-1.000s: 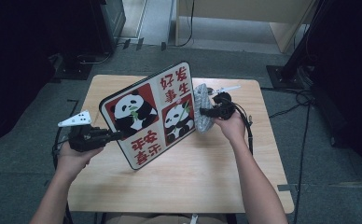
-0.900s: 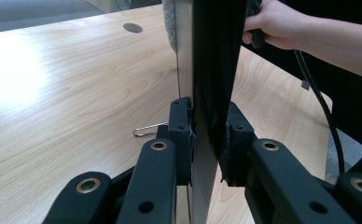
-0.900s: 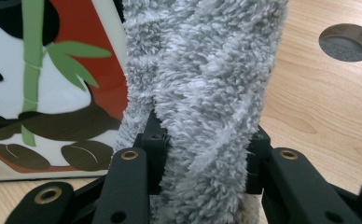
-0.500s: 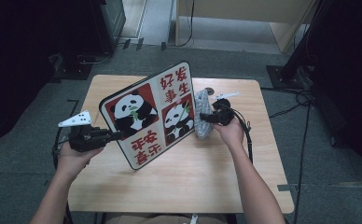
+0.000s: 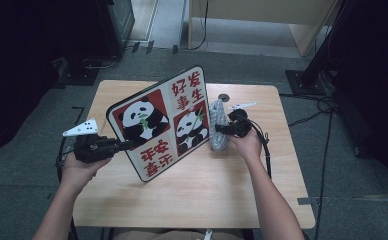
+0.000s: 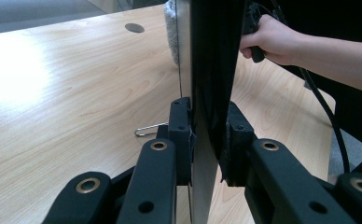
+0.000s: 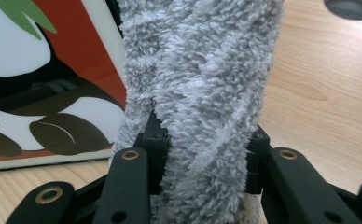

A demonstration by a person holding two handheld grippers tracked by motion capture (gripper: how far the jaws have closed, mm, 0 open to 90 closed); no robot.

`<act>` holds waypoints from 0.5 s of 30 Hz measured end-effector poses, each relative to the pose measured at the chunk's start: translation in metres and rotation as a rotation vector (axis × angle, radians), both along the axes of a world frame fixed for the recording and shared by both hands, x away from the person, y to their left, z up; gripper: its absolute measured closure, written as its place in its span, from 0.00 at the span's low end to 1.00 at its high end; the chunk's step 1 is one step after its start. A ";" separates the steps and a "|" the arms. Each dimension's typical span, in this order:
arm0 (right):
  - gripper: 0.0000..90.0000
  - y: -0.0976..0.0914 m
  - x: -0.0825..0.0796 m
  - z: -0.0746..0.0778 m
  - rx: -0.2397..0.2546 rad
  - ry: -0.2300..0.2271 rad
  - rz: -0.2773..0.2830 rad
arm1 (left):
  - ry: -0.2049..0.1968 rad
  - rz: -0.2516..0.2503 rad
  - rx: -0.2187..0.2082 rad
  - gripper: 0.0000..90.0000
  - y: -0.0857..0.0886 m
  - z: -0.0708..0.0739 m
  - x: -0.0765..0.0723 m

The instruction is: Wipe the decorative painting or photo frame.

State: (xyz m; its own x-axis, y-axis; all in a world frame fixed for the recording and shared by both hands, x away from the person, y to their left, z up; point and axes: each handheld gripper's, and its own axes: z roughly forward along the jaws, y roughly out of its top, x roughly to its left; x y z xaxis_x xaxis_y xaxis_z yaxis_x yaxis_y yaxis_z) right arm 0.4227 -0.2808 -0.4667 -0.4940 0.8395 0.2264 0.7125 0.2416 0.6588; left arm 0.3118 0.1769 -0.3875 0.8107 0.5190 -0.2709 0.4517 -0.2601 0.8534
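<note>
We see the left tongs (image 5: 123, 145) clamped on the panda board's (image 5: 164, 122) edge at about 8 o'clock; the board stands tilted on the bench (image 5: 192, 195). At its 3 o'clock edge, the right tongs (image 5: 218, 129) grip a grey fluffy cloth (image 5: 218, 125) pressed against the board. The cloth hides the right tongs' tips.
</note>
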 end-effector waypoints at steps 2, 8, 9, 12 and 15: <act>0.72 -0.002 0.000 0.001 0.000 -0.010 -0.005 | -0.001 0.001 0.000 0.87 0.000 0.000 0.000; 0.72 -0.010 -0.002 0.008 0.013 -0.041 -0.028 | 0.001 0.004 -0.002 0.87 0.000 0.000 0.000; 0.72 -0.011 -0.003 0.010 0.015 -0.048 -0.034 | 0.001 0.005 -0.001 0.87 0.000 0.000 0.000; 0.71 -0.016 -0.005 0.016 0.012 -0.076 -0.041 | -0.001 0.007 0.001 0.87 0.000 0.000 -0.001; 0.71 -0.023 -0.007 0.020 0.019 -0.095 -0.054 | -0.004 0.008 0.007 0.87 0.000 0.000 -0.001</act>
